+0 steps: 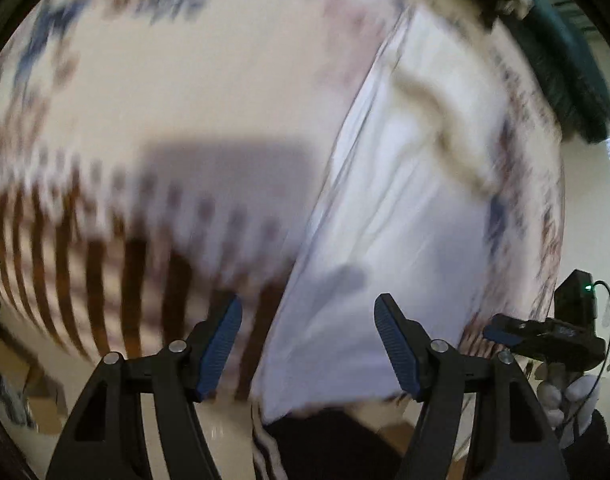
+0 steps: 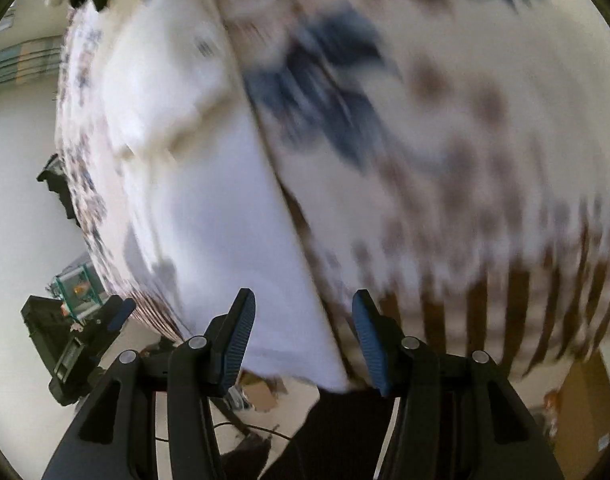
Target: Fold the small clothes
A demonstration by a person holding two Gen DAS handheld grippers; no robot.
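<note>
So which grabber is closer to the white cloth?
Too close to call, left or right. The left gripper is open above the near edge of the white cloth, and the right gripper is open above that same edge. Neither one touches it.

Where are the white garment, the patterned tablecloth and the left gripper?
White garment [image 1: 385, 220], left wrist view, on its flat middle panel.
Patterned tablecloth [image 1: 209, 80], left wrist view, on its plain cream centre.
Left gripper [image 1: 309, 344], left wrist view, midway between its open blue-padded fingertips.

Matt white cloth garment [image 1: 389, 208] lies on a patterned woven tablecloth [image 1: 209, 80]; ribbed blue pads [image 1: 221, 344] line matt black plastic jaws.
</note>
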